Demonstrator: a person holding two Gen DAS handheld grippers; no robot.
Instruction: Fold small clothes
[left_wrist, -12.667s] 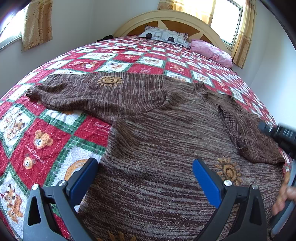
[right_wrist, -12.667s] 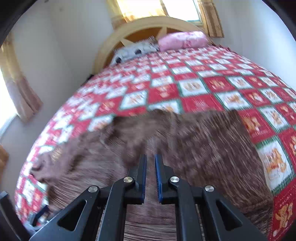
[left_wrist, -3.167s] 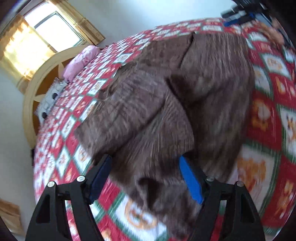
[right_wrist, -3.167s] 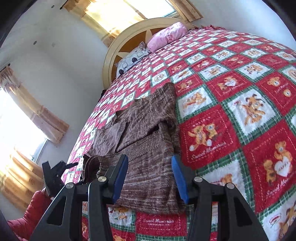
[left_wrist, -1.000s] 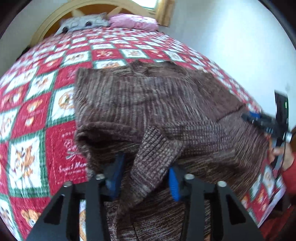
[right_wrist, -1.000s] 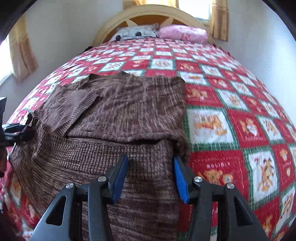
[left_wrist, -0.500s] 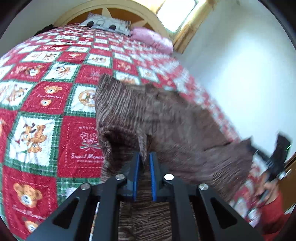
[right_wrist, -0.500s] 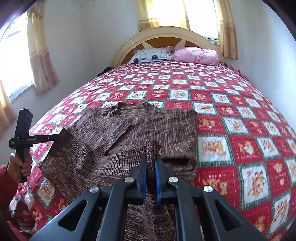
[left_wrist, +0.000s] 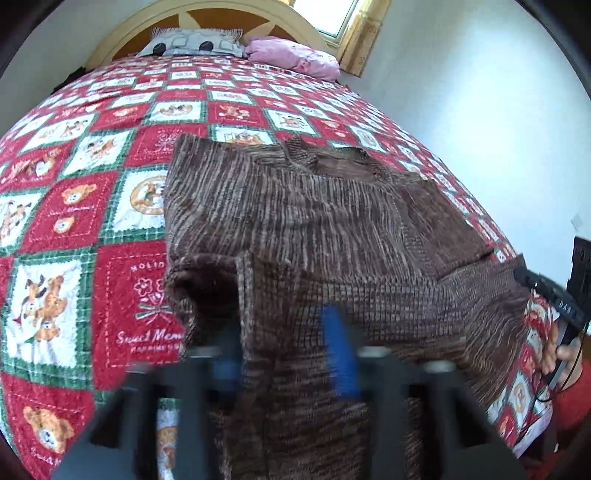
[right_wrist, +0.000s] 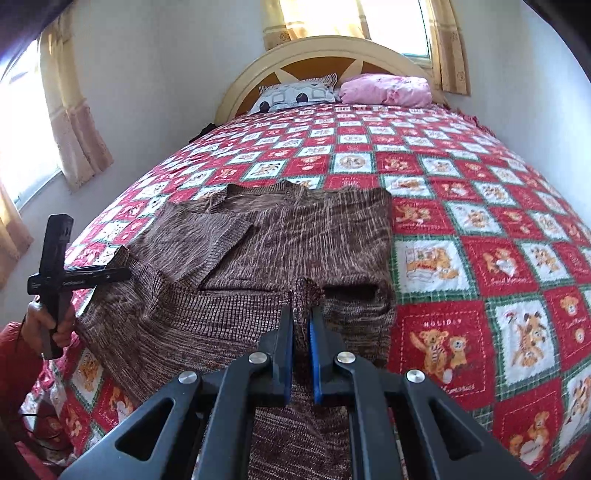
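A brown knit sweater (left_wrist: 303, 218) lies partly folded on the bed, its sleeves turned in over the body. It also shows in the right wrist view (right_wrist: 280, 240). My left gripper (left_wrist: 280, 332) is blurred, with its blue pads apart around the raised lower hem, which drapes between them. My right gripper (right_wrist: 301, 325) is shut on the lower hem of the sweater and holds it lifted. The left gripper also shows at the left of the right wrist view (right_wrist: 122, 273), at the sweater's other hem corner.
The bed carries a red, green and white bear-pattern quilt (right_wrist: 480, 229). A grey pillow (right_wrist: 295, 94) and a pink pillow (right_wrist: 384, 88) lie at the headboard. A white wall (left_wrist: 498, 92) runs close along one side. Curtained windows (right_wrist: 70, 110) stand behind and beside.
My left gripper's pads have spread apart from shut half a second ago. My right gripper stays shut on the hem, which is still lifted.
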